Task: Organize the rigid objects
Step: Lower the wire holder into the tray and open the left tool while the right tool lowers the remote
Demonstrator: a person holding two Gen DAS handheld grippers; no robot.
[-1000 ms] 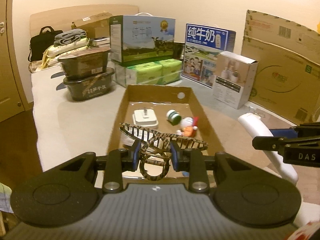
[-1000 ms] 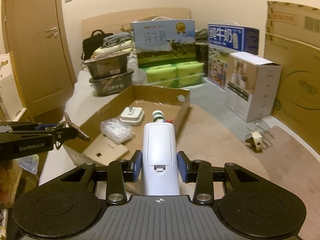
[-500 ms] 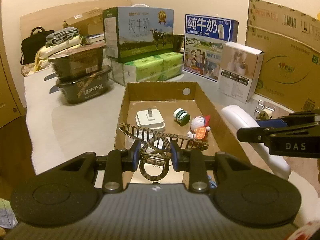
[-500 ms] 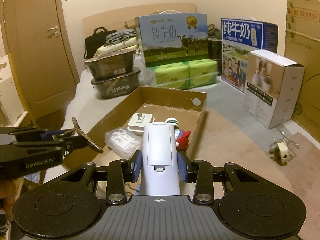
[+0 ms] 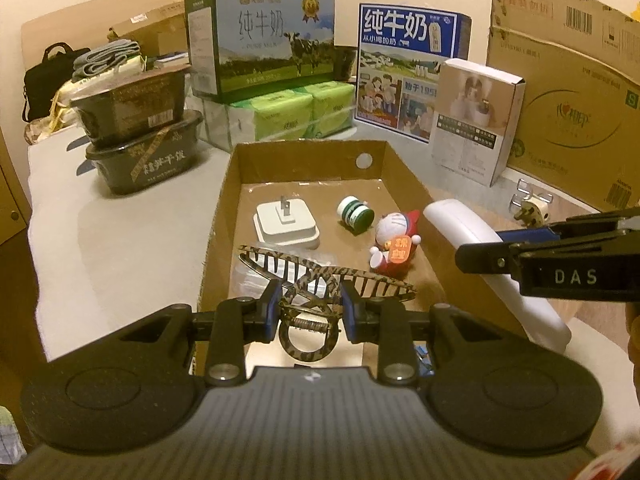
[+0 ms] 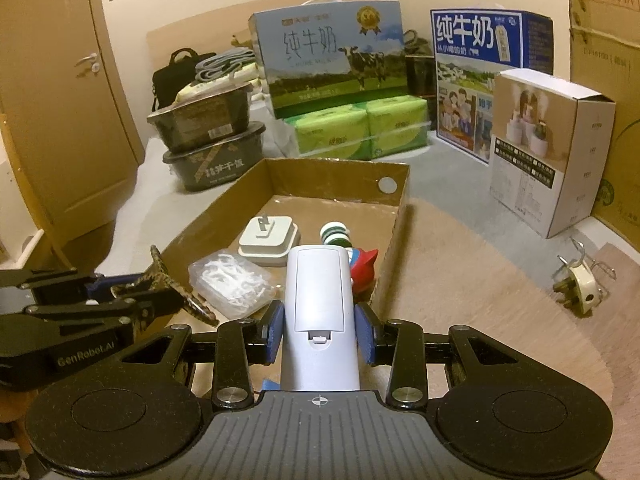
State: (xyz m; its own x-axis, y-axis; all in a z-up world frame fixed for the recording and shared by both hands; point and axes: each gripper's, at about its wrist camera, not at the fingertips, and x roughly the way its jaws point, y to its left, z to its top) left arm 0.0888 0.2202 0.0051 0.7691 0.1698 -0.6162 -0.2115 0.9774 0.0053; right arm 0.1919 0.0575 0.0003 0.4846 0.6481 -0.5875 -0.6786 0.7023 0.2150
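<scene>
My left gripper (image 5: 308, 308) is shut on a leopard-print hair claw clip (image 5: 320, 276) and holds it over the near end of an open cardboard box (image 5: 304, 150). My right gripper (image 6: 319, 330) is shut on a white remote control (image 6: 318, 312) at the box's right wall (image 6: 394, 252); the remote also shows in the left wrist view (image 5: 488, 256). In the box lie a white plug adapter (image 5: 286, 224), a green-and-white small jar (image 5: 355, 213), a Doraemon figure (image 5: 394, 246) and a clear packet of floss picks (image 6: 230, 282).
A white plug with wire clips (image 6: 578, 282) lies on the mat to the right. Behind the box stand stacked dark food tubs (image 5: 140, 136), milk cartons (image 5: 264, 40), green tissue packs (image 5: 292, 114), a white product box (image 5: 476, 120) and large cardboard cartons (image 5: 568, 92). A door (image 6: 52, 120) is at the left.
Both grippers have moved forward toward the box with their objects still held; the box and its contents look larger and closer.
</scene>
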